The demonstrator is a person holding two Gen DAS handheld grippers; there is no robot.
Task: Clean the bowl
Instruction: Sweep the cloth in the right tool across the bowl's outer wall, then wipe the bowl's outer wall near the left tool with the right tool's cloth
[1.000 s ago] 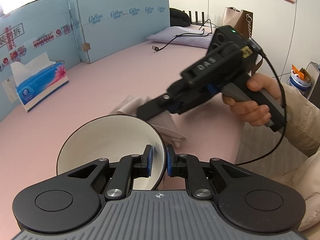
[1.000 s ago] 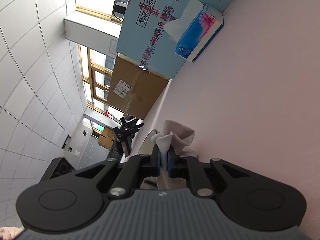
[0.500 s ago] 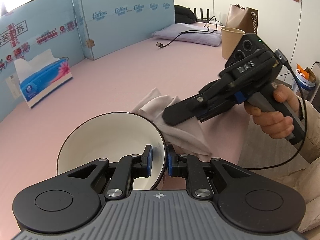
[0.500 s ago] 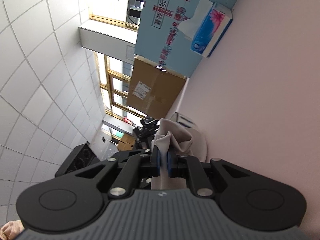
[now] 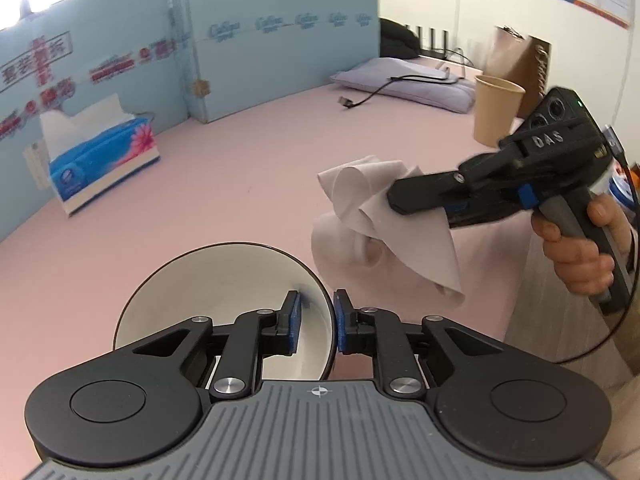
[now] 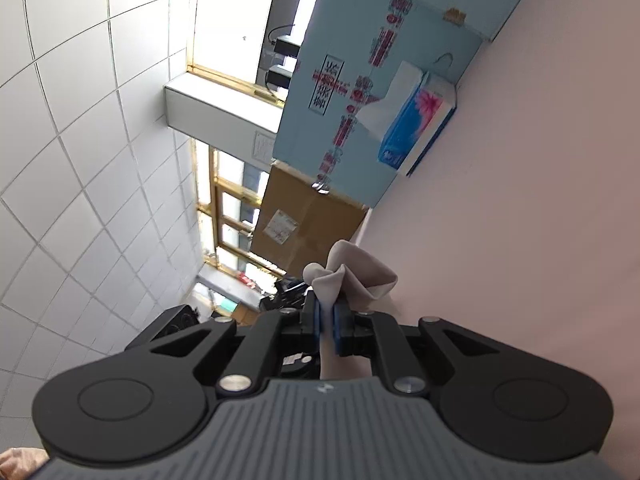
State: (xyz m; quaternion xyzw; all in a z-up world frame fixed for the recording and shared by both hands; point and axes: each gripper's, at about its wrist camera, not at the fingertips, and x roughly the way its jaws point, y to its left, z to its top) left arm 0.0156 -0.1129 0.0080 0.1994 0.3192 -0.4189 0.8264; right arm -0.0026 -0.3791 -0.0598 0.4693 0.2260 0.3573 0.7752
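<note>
Plenty of open pink worktop (image 5: pixel 248 184) from 10 to 12 o'clock of the bowl (image 5: pixel 224 280), nothing in the way until the tissue box (image 5: pixel 102 164) far off at 10. At 2 o'clock the right tongs (image 5: pixel 394 202) hang with the cloth (image 5: pixel 384 216) drooping, blocking that side. Paper cup (image 5: pixel 496 110) sits farther out at 1, blue panels (image 5: pixel 280 48) wall off 12.

Pink bench (image 5: pixel 248 168). On it: blue tissue box (image 5: pixel 102 162) at left near blue panels (image 5: pixel 280 32); paper cup (image 5: pixel 496 108), lilac cushion (image 5: pixel 408 80) with black cable (image 5: pixel 372 94) at far right.
</note>
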